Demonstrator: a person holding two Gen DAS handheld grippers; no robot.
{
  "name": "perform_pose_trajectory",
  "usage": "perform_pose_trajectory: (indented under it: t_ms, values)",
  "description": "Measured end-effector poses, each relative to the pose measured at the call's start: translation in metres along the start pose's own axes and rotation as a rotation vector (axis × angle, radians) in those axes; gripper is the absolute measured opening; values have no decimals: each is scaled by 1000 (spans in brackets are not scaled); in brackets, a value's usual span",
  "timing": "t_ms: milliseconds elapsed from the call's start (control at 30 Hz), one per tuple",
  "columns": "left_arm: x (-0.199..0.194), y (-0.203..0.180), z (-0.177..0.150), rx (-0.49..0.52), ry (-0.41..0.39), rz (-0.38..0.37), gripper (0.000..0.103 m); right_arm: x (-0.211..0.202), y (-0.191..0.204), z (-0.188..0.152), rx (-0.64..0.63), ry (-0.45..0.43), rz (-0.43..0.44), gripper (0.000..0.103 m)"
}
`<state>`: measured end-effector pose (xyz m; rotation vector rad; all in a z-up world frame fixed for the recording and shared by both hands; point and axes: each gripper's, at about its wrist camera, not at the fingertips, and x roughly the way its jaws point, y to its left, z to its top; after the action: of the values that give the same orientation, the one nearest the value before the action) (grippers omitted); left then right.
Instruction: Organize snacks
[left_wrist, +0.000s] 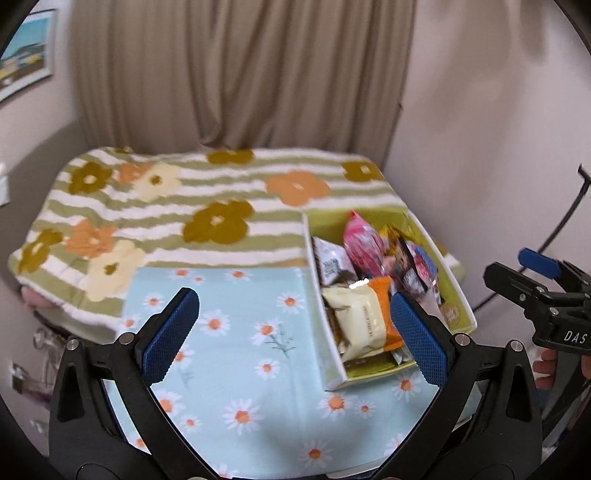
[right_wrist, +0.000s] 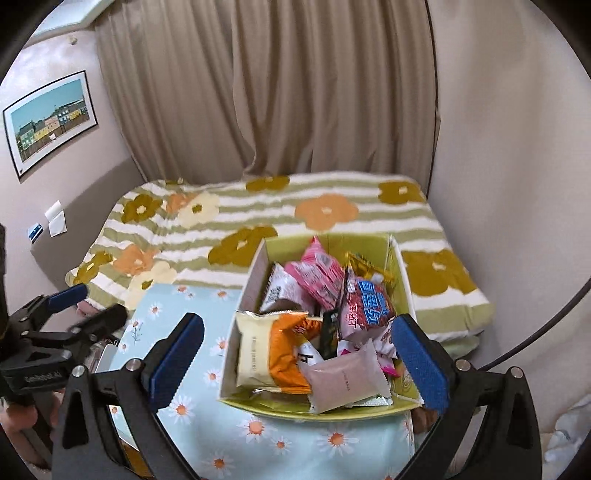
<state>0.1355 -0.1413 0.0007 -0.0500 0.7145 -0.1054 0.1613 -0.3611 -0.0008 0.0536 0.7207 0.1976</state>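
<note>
Two wrist views of a yellow-green cardboard box (right_wrist: 402, 273) filled with snack packets, standing on a bench covered by a light-blue cloth printed with daisies (left_wrist: 236, 369). Behind the bench lies a bed under a green-and-white striped blanket with large flowers (left_wrist: 207, 192), backed by a beige curtain (right_wrist: 258, 92).

Left wrist view: the left gripper (left_wrist: 295, 332) is released, its blue pads spread wide over the daisy cloth with nothing between them; the box sits to its right, partly behind the right-hand finger. The right gripper (left_wrist: 535, 280) shows at the right edge, seen from the side.

Right wrist view: the right gripper (right_wrist: 299, 362) is likewise released and holds nothing; its wide-spread blue pads frame the near end of the box without touching the packets. This view alone looks down into the box: a cream packet (right_wrist: 253, 350) beside an orange packet (right_wrist: 286, 350), a pale pink packet (right_wrist: 343, 376) on top at the near wall, a red-and-blue packet (right_wrist: 365, 306) and brighter pink packets (right_wrist: 317, 277) farther back. The left gripper (right_wrist: 88, 306) appears at the left edge. The framed picture of coloured houses (right_wrist: 51, 122) on the wall is seen whole only here.
</note>
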Motion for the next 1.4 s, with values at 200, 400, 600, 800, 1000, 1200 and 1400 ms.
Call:
perform_pose_trajectory:
  t_ms: [200,400,600,800,1000,1200,1400]
  values:
    - [-61,29,-24,1,-86,50,103,-46,38,-24,-27,-88,-76,101]
    - [-105,47,-55,41,-147,45,103,-70,61,-56,-6,-116,-112,101]
    - [-123,53,-76,46,-157,45,103,-86,74,-78,2,-129,-142,101]
    - [-135,53,-83,52,-167,41,103,-92,80,-83,7,-134,-155,101]
    - [-135,54,-82,44,-165,22,103,-97,80,-84,5,-142,-166,101]
    - [-135,52,-84,38,-172,11,103,-99,80,-83,2,-145,-165,101]
    - [-135,52,-84,39,-178,14,103,-98,78,-82,14,-139,-146,101]
